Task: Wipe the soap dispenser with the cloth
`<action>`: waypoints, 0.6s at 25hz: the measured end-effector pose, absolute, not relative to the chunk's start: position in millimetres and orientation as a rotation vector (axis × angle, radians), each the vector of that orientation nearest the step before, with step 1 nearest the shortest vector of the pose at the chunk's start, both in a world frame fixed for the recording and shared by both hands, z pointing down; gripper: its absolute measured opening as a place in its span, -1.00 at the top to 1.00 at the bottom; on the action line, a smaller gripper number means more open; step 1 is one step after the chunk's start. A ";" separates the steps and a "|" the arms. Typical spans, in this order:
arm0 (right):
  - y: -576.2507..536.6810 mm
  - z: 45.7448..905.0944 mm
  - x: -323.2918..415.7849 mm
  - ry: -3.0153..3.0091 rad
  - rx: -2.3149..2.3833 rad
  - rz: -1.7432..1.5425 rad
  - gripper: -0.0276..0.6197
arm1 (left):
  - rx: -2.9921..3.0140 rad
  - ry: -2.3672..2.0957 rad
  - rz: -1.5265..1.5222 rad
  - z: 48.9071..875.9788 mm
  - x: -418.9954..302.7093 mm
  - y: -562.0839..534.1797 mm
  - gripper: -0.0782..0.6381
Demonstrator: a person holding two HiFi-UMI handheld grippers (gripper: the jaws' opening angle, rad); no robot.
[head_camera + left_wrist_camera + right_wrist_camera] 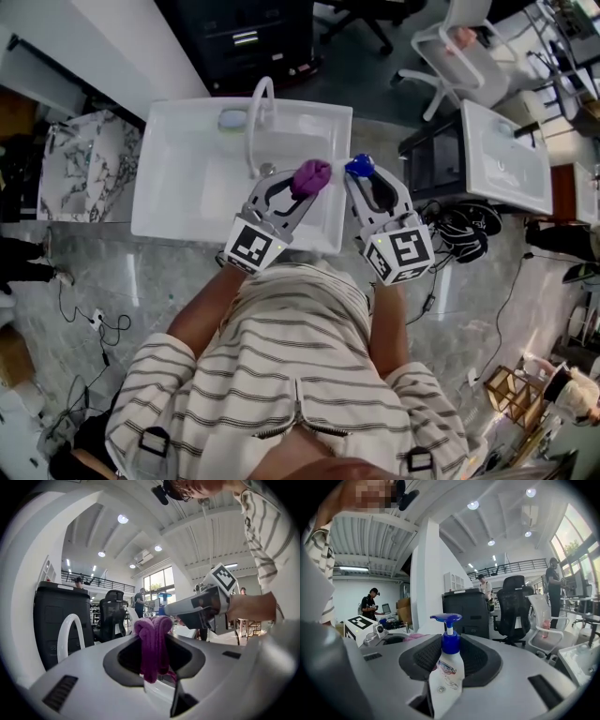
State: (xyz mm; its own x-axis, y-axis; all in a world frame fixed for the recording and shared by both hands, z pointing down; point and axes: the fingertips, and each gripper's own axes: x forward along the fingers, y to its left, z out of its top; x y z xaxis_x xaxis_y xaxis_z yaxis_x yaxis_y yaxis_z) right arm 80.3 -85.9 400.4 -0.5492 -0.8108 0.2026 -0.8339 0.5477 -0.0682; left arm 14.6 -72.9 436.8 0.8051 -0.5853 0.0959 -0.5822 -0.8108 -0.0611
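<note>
A bunched purple cloth (311, 175) is clamped in my left gripper (298, 190), held above the white sink (187, 187); in the left gripper view the cloth (153, 644) stands up between the jaws. My right gripper (367, 180) is shut on a white soap dispenser with a blue pump head (359, 166). In the right gripper view the soap dispenser (446, 672) stands upright between the jaws, pump at the top. Cloth and pump head are a short gap apart, side by side. The right gripper (164, 611) shows beyond the cloth in the left gripper view.
A curved white faucet (259, 117) rises at the back of the sink, left of the cloth. A second white basin (506, 159) stands to the right, with office chairs (459, 47) behind. Cables (459, 234) lie on the marbled floor.
</note>
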 end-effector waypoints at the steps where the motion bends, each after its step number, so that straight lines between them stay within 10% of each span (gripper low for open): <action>1: -84.7 400.5 80.0 -2.634 1.392 0.233 0.51 | -2.964 0.929 -0.169 436.5 15.0 -72.5 0.44; 15: -55.0 406.4 61.8 -2.739 1.033 0.172 0.51 | -3.020 0.568 -0.218 443.0 17.9 -63.3 0.45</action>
